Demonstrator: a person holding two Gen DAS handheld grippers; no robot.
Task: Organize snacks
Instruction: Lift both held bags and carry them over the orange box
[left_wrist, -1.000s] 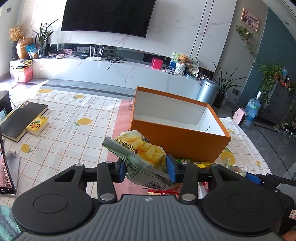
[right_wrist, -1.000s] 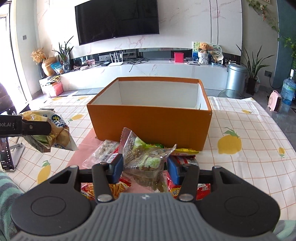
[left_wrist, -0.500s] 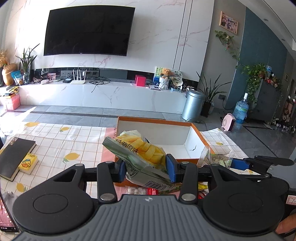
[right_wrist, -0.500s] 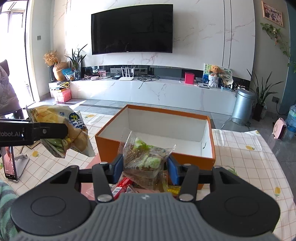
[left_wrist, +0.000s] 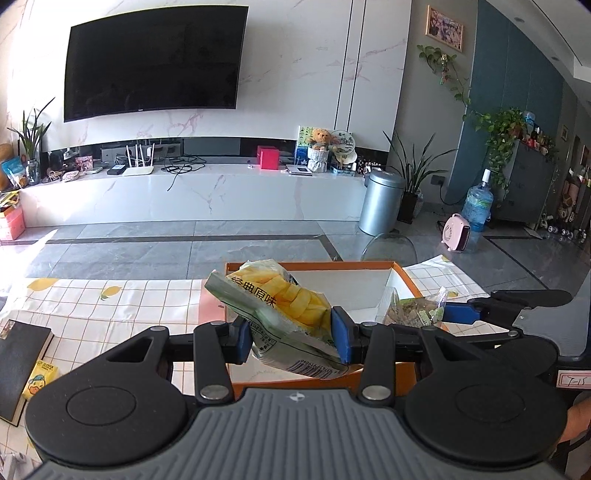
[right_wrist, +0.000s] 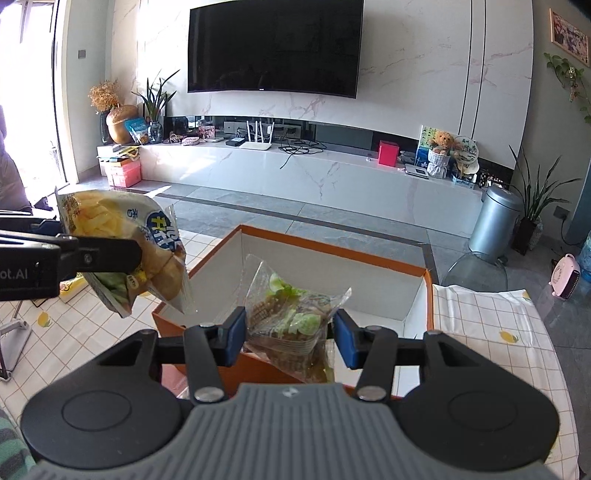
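My left gripper (left_wrist: 291, 338) is shut on a yellow and green chip bag (left_wrist: 280, 302) and holds it over the near left part of the open orange box (left_wrist: 410, 277). The chip bag also shows at the left of the right wrist view (right_wrist: 125, 254). My right gripper (right_wrist: 290, 338) is shut on a clear packet of green and brown snacks (right_wrist: 291, 317), above the box's near edge (right_wrist: 258, 365). That packet shows in the left wrist view (left_wrist: 413, 312) to the right. The box's white inside (right_wrist: 332, 273) looks empty where visible.
The table has a lemon-print checked cloth (left_wrist: 110, 306). A black book (left_wrist: 18, 354) and a small yellow pack (left_wrist: 38, 378) lie at the left. A phone stand (right_wrist: 11, 339) is at the far left. A grey bin (left_wrist: 380, 203) stands on the floor beyond.
Both grippers rose and moved forward with their packets, from in front of the box to above its near part. The snack pile on the table has dropped out of view.
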